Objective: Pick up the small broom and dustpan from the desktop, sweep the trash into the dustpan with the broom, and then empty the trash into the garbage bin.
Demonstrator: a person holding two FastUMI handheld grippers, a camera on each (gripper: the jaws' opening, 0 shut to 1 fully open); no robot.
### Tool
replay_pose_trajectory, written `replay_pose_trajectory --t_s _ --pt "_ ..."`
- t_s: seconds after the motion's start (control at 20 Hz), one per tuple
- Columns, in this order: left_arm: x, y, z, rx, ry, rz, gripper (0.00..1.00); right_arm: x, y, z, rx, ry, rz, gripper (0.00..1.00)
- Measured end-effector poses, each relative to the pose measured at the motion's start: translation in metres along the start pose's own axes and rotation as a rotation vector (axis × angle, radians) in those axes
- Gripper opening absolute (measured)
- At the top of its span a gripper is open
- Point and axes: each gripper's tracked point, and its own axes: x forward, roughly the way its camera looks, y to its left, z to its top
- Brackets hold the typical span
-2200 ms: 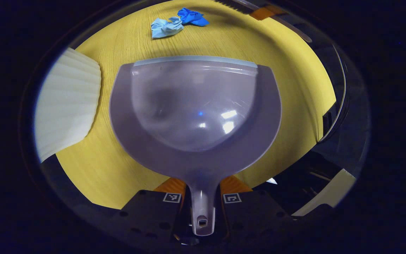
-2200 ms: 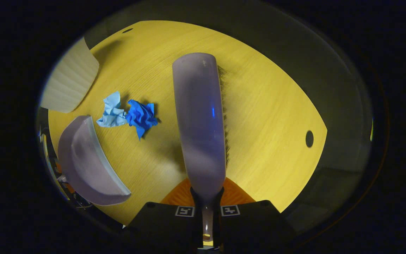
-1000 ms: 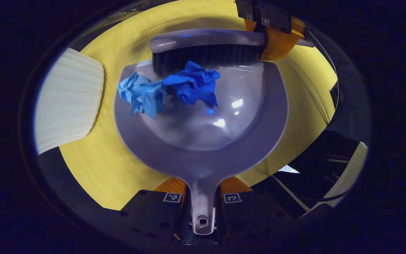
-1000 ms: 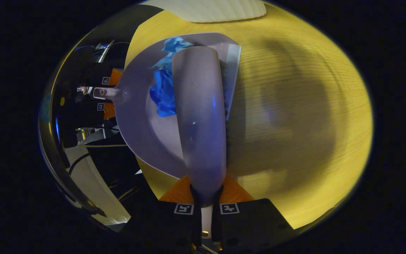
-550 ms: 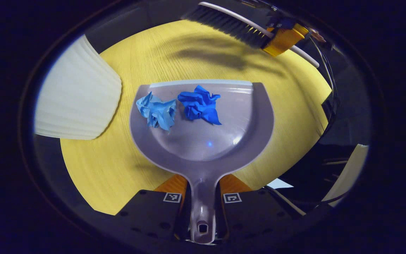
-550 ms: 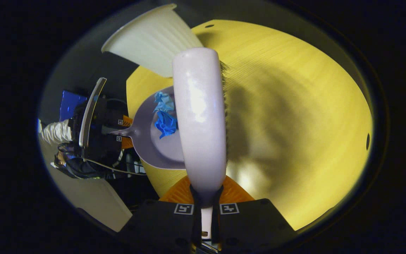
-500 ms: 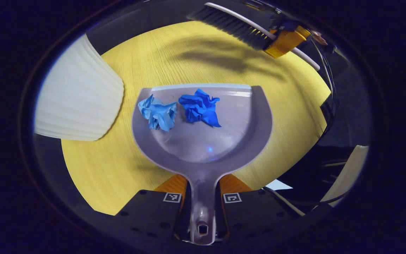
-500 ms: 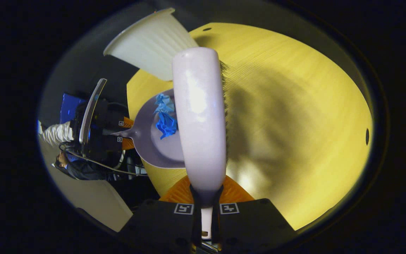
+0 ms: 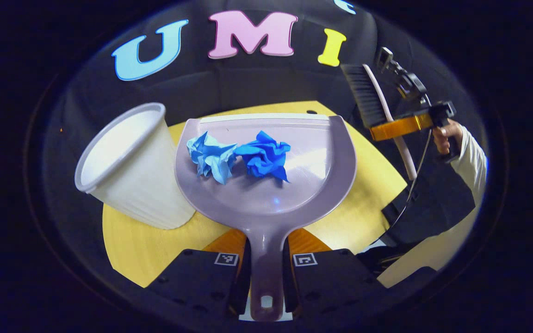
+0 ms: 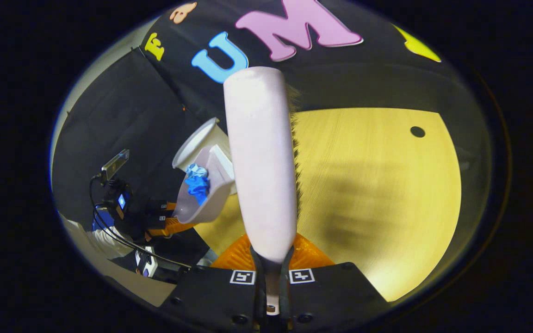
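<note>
My left gripper (image 9: 265,252) is shut on the handle of the grey dustpan (image 9: 303,185), which hangs lifted above the yellow table (image 9: 359,203). Two crumpled paper balls lie in the pan, a light blue one (image 9: 211,156) and a dark blue one (image 9: 264,155). The white ribbed garbage bin (image 9: 130,169) stands just left of the pan. My right gripper (image 10: 272,263) is shut on the handle of the small broom (image 10: 259,162), held up in the air. From the right gripper view the dustpan (image 10: 206,196) with the paper (image 10: 196,182) hangs beside the bin (image 10: 197,138). The broom (image 9: 368,95) is raised at the right in the left gripper view.
A hand and a white sleeve (image 9: 467,155) hold the right gripper off the table's right side. The yellow table (image 10: 387,185) has a small round hole (image 10: 417,132) near its far edge. Cables and gear (image 10: 123,208) hang at the left beyond the table.
Both grippers have risen and tilted up, so the booth wall now shows. The dustpan with both paper balls has lifted off the table beside the bin. The broom has swung away to the right.
</note>
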Motion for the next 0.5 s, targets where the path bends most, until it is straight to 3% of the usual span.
replay_pose_trajectory --t_s 0.15,0.25,0.5 --pt "-0.024 0.003 0.025 0.017 -0.118 0.063 0.27 0.016 -0.006 -0.015 0.016 -0.045 -0.012 0.12" --pt "-0.033 0.018 0.037 0.048 -0.166 0.146 0.26 0.02 0.002 -0.012 0.014 -0.082 -0.011 0.12" --pt "-0.039 0.092 0.041 0.153 -0.096 0.488 0.27 0.023 0.004 -0.021 0.059 -0.111 0.015 0.12"
